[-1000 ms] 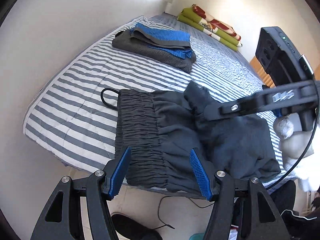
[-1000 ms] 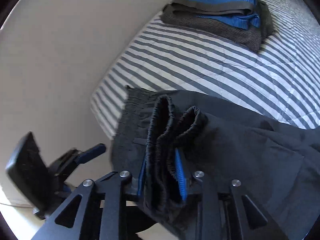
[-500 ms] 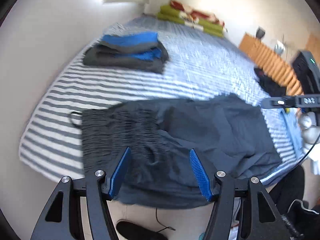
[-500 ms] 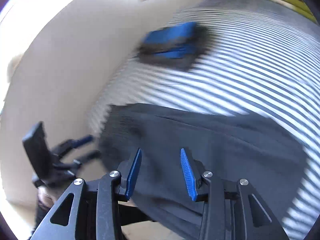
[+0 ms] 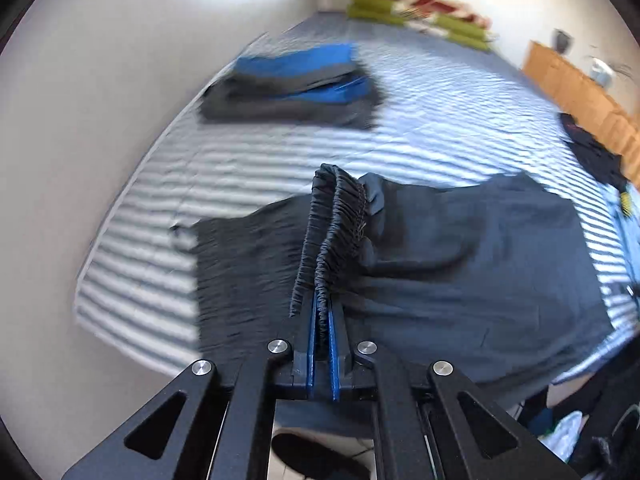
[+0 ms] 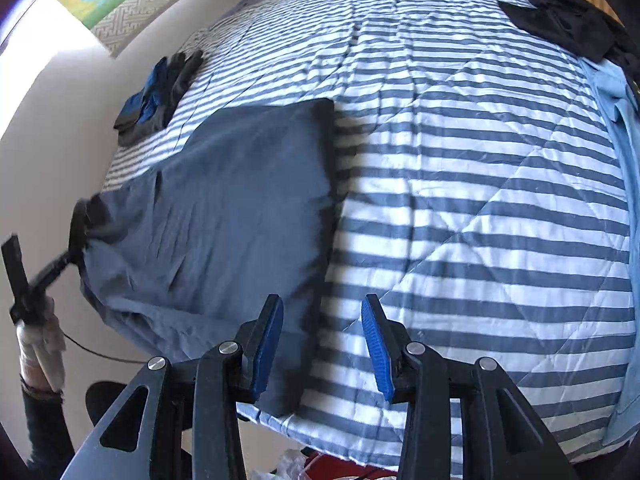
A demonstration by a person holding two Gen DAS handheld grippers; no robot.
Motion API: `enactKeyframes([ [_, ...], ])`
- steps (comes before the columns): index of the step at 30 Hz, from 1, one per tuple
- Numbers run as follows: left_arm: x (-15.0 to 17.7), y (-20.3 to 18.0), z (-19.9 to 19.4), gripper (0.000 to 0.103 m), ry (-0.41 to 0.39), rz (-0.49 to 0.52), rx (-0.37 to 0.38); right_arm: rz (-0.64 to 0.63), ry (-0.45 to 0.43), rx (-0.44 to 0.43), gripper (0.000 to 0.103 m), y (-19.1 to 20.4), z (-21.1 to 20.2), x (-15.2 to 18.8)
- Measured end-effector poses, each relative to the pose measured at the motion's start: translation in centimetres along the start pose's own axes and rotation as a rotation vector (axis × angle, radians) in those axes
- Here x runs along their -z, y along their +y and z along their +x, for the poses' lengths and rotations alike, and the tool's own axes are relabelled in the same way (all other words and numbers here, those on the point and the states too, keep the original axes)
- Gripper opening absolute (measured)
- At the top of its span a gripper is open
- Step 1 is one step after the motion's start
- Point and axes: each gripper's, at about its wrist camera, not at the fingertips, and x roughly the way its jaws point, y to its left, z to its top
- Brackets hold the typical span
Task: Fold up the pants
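**Left gripper pinches the waistband; right gripper hangs empty over the leg hem**

The left gripper (image 5: 322,312) has its blue pads pressed tight together on the gathered elastic waistband (image 5: 336,216) of the dark pants (image 5: 460,248). The bunched waistband stands up out of the jaws in two ruffled ridges, lifted off the bed while the rest of the garment lies flat. From the right wrist view the same gripper (image 6: 78,236) shows at the far left, with the fabric pulled up to a peak where it is held, and a sleeve and hand behind its handle.

The right gripper (image 6: 322,344) stands partly open, its two blue pads apart with nothing between them. It hangs above the near edge of the bed, just over the hem end of the pants (image 6: 224,216); the left pad (image 6: 267,344) sits over dark cloth, the other over striped cover.

The pants lie spread across the near side of the striped quilt (image 6: 480,184), waistband toward the left gripper, legs running out flat toward the right, with soft creases across them.

Farther up the bed, well apart from the pants, sits a folded stack of grey and blue clothes (image 5: 292,88). A black garment (image 6: 560,20) lies near the far right edge of the quilt, and a pale blue cloth (image 6: 624,128) lies along the right side. At the head of the bed, green and red bedding (image 5: 420,16) is blurred.
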Motion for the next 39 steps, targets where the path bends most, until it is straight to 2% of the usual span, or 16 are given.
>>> enactKeyframes([
  [1,0.1,0.8,1.0,0.009,0.047,-0.023,0.017,-0.033,-0.004,0.005,0.037,0.7,0.1,0.4],
  [3,0.3,1.1,1.7,0.011,0.081,-0.008,-0.007,-0.108,-0.01,0.005,0.037,1.7,0.4,1.0],
  [5,0.4,0.8,1.2,0.031,0.074,0.006,-0.024,-0.161,-0.018,-0.006,0.037,2.3,0.4,1.9],
  [6,0.3,0.8,0.6,0.057,0.062,0.0,-0.043,-0.184,-0.028,-0.005,0.037,2.4,0.1,2.3],
  [7,0.3,0.9,-0.1,0.067,0.049,-0.001,-0.047,-0.198,-0.041,-0.006,0.037,2.3,-0.1,2.7],
  [11,0.0,-1.3,-3.0,0.067,-0.003,0.055,-0.08,-0.249,-0.055,-0.02,0.037,1.5,-0.5,3.2],
  [14,-0.8,-4.6,-4.5,0.067,-0.008,0.113,-0.008,-0.328,-0.071,0.002,0.036,1.4,-0.9,4.2],
  [18,-3.4,-13.9,-4.2,0.067,0.011,0.282,0.119,-0.356,-0.082,-0.035,0.035,1.0,-0.6,4.8],
  [22,-5.5,-23.8,-2.0,0.067,0.091,0.414,0.251,-0.365,-0.099,-0.098,0.035,0.8,-0.5,5.2],
  [24,-6.4,-29.3,-0.2,0.067,0.13,0.481,0.275,-0.376,-0.115,-0.122,0.035,0.7,-0.6,5.5],
  [27,-7.1,-36.4,2.4,0.067,0.15,0.607,0.222,-0.388,-0.137,-0.149,0.035,0.4,-0.7,5.8],
  [30,-7.9,-41.0,5.6,0.067,0.177,0.688,0.14,-0.421,-0.143,-0.171,0.03,-0.1,-0.5,6.2],
  [34,-7.5,-43.7,9.7,0.067,0.254,0.755,0.035,-0.477,-0.131,-0.208,0.023,-0.2,-0.2,6.4],
  [39,-7.6,-44.2,11.2,0.055,0.305,0.745,0.038,-0.462,-0.129,-0.276,0.022,-1.0,0.5,5.3],
])
